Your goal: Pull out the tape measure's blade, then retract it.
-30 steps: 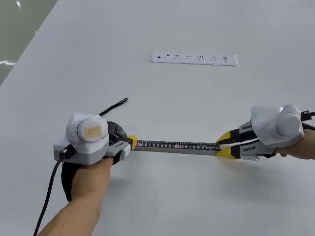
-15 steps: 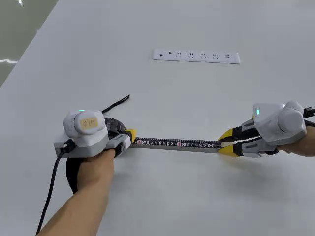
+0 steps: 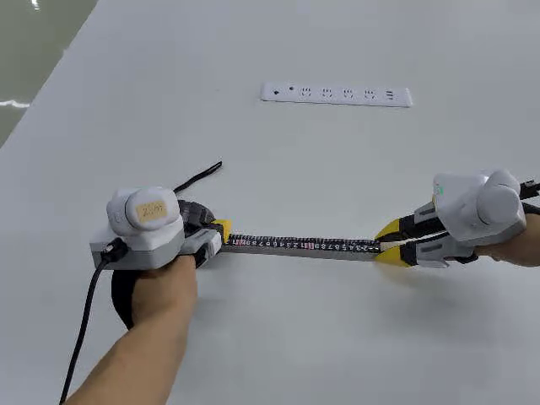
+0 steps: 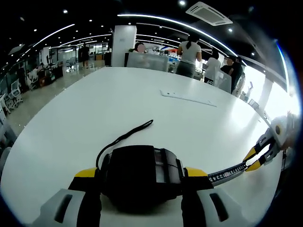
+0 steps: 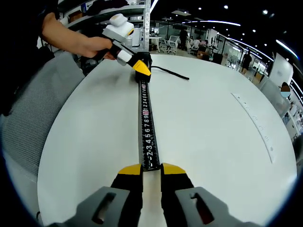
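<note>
Black plastic tape measure case (image 4: 142,175) sits on the white tabletop (image 3: 295,337) toward its near edge, clamped between the left gripper's (image 3: 217,238) yellow-tipped jaws to anchor it. Its steel numbered blade (image 5: 147,137) runs flat and taut to the right gripper (image 5: 151,169), pinched closed on the tip for pulling. A black wrist strap (image 3: 198,179) trails behind the case; a white power strip (image 3: 336,94) lies well apart toward the far edge, clear of the blade's path

A white tabletop (image 3: 337,186) carries a white power strip (image 3: 336,94), lying flat well towards its far side. Shiny greenish floor (image 3: 34,42) shows past the left edge. Beyond the far end several people (image 4: 191,49) stand under long ceiling light strips (image 4: 170,21). A grey mesh chair (image 5: 33,109) sits just beside the tabletop.
</note>
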Demonstrator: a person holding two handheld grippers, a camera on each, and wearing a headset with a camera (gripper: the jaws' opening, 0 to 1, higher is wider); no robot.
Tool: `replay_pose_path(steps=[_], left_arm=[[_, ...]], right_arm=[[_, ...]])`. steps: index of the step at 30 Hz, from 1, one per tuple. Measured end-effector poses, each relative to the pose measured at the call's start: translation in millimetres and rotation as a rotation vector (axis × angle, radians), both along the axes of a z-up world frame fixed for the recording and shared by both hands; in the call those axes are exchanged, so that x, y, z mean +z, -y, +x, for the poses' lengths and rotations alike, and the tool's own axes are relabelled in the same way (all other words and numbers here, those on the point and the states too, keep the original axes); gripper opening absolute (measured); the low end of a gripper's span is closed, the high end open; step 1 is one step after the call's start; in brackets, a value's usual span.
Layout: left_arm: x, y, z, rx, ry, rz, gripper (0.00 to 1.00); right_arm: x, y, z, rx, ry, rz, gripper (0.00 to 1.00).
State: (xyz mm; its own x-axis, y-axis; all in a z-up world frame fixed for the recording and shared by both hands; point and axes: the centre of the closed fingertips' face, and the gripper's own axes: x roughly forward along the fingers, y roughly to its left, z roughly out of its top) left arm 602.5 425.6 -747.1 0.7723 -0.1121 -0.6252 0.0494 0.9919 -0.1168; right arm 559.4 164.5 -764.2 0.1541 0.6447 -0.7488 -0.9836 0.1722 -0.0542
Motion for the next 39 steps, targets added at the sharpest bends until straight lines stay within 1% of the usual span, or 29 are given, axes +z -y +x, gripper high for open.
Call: replay_pose_path(steps=[2,4,6,10,14,16,19,26,32,39], left_arm=[[-0.1,-0.9,-0.1,-0.003,0.001,-0.006,0.66],[0.2,-2.3,0.3,-0.008,-0.007,-0.015,0.65],[-0.4,-1.0,-0.8,-0.018,-0.006,-0.004,0.65],[-0.2,-1.5,-0.6,-0.016,-0.003,-0.006,0.65],[-0.3,-3.9,1.0,-0.008,-0.01,-0.027,0.65],[0.1,-4.5,1.1,-0.006,-0.011,-0.035,0.65],[0.1,-5.0,0.2,0.0,-0.012,-0.046,0.65],[0.4,-4.7,0.3,0.001,-0.014,-0.056,0.65],[1.1,-5.0,0.0,0.003,-0.016,-0.064,0.65],[2.1,-5.7,-0.1,0.008,-0.017,-0.079,0.65]], right_arm=[[0.0,-0.3,-0.1,0.007,0.001,-0.002,0.12],[0.1,-0.5,-0.3,0.011,0.0,0.0,0.12],[-0.2,-1.7,-0.2,0.015,0.002,-0.005,0.12],[0.0,-2.1,0.0,0.019,0.005,-0.008,0.12],[4.2,-7.9,1.5,0.019,0.014,0.001,0.12],[5.2,-12.1,1.9,0.026,0.02,0.001,0.12],[7.4,-21.0,3.2,0.029,0.021,0.018,0.12],[8.4,-39.3,4.7,0.043,0.024,0.032,0.12],[11.6,-50.0,6.0,0.05,0.029,0.037,0.12],[10.3,-59.6,9.5,0.052,0.035,0.047,0.12]])
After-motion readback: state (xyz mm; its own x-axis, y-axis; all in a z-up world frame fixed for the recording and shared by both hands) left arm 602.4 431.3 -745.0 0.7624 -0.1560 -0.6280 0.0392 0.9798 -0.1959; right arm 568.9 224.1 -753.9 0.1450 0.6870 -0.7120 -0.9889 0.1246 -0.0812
